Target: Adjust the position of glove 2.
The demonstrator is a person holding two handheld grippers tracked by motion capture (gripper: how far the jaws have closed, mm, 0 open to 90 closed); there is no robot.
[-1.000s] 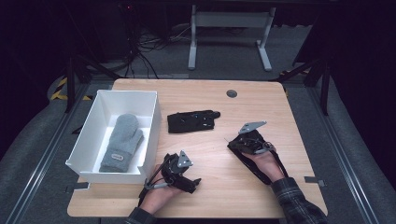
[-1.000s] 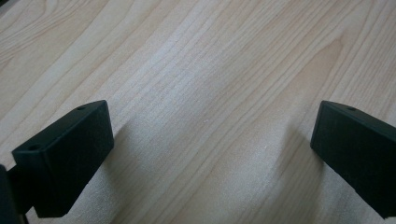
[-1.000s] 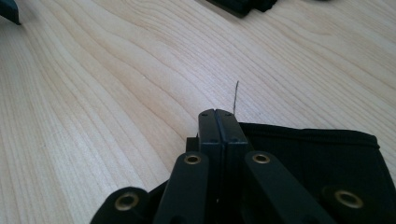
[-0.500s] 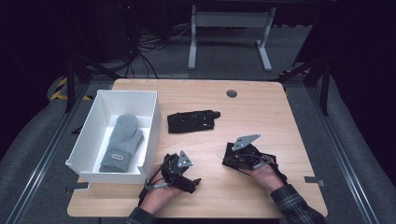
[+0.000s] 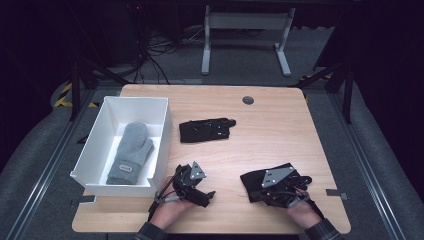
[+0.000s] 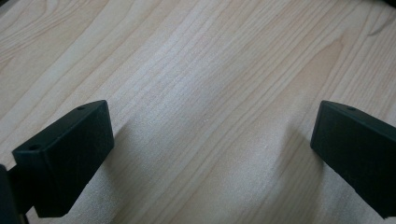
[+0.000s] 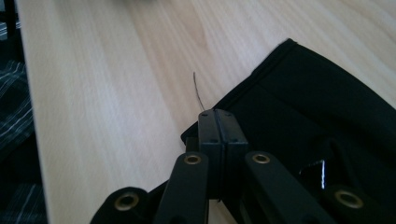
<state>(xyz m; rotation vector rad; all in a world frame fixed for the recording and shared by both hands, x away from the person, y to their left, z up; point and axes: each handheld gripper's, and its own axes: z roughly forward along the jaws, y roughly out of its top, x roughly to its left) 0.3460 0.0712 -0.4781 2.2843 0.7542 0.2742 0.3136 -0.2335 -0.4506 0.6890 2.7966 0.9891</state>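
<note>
jaws of right gripper [image 7: 217, 122] clamped on black glove's [image 5: 260, 181] edge; left gripper [image 6: 212, 154] apart over bare table [image 5: 280, 125].

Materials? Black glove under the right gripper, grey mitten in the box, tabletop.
Black glove: looks like thin matte fabric with a stitched cuff edge. Grey mitten: knit or fleece, going by its soft fuzzy surface. Tabletop: light wood or wood-look laminate, showing grain lines and a satin sheen.
</note>
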